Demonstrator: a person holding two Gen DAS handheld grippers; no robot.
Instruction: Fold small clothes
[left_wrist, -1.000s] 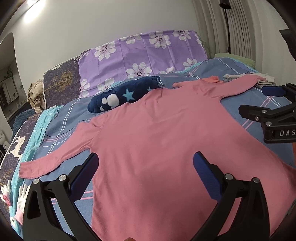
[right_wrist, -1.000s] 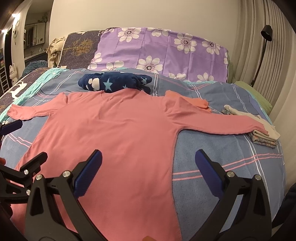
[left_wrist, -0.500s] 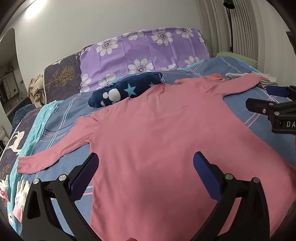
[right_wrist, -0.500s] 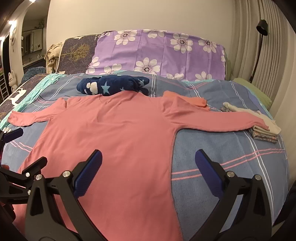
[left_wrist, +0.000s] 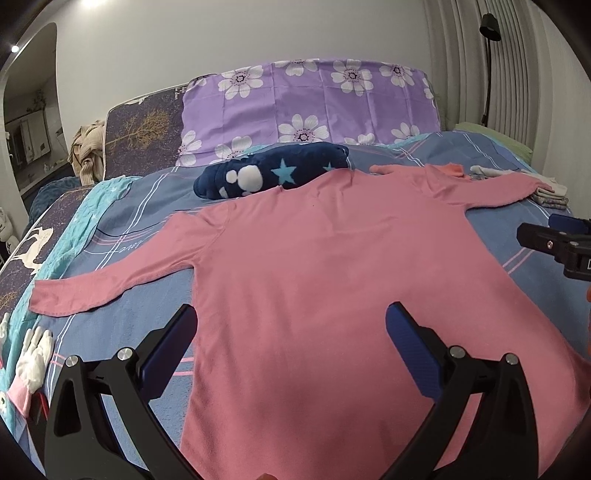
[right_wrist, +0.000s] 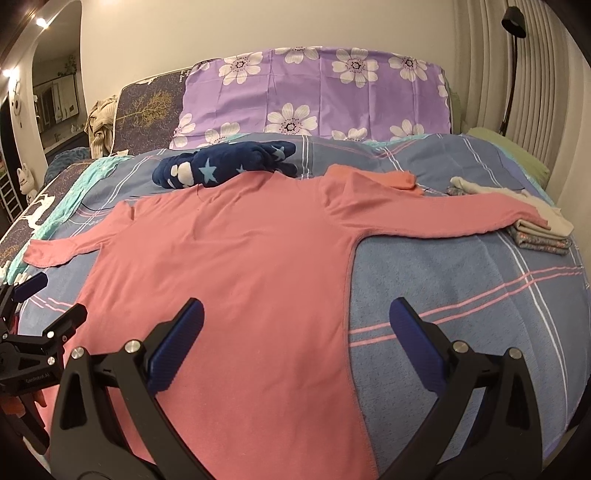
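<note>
A pink long-sleeved shirt (left_wrist: 325, 280) lies flat on the bed with both sleeves spread out; it also shows in the right wrist view (right_wrist: 236, 266). My left gripper (left_wrist: 291, 328) is open and empty above the shirt's lower left part. My right gripper (right_wrist: 295, 325) is open and empty above the shirt's lower right edge. The right gripper's fingers (left_wrist: 546, 240) show at the right edge of the left wrist view. The left gripper's fingers (right_wrist: 40, 317) show at the left edge of the right wrist view.
A navy star-patterned fleece (left_wrist: 273, 173) lies by the shirt's collar. A purple flowered pillow (left_wrist: 314, 107) stands at the headboard. Folded clothes (right_wrist: 535, 229) lie under the right sleeve's end. White gloves (left_wrist: 33, 350) lie at the bed's left edge. The blue plaid bedspread (right_wrist: 461, 280) lies underneath.
Both grippers have drawn back and tilted up a little, so more of the shirt, pillow and wall shows. Both stay open. The shirt has not moved.
</note>
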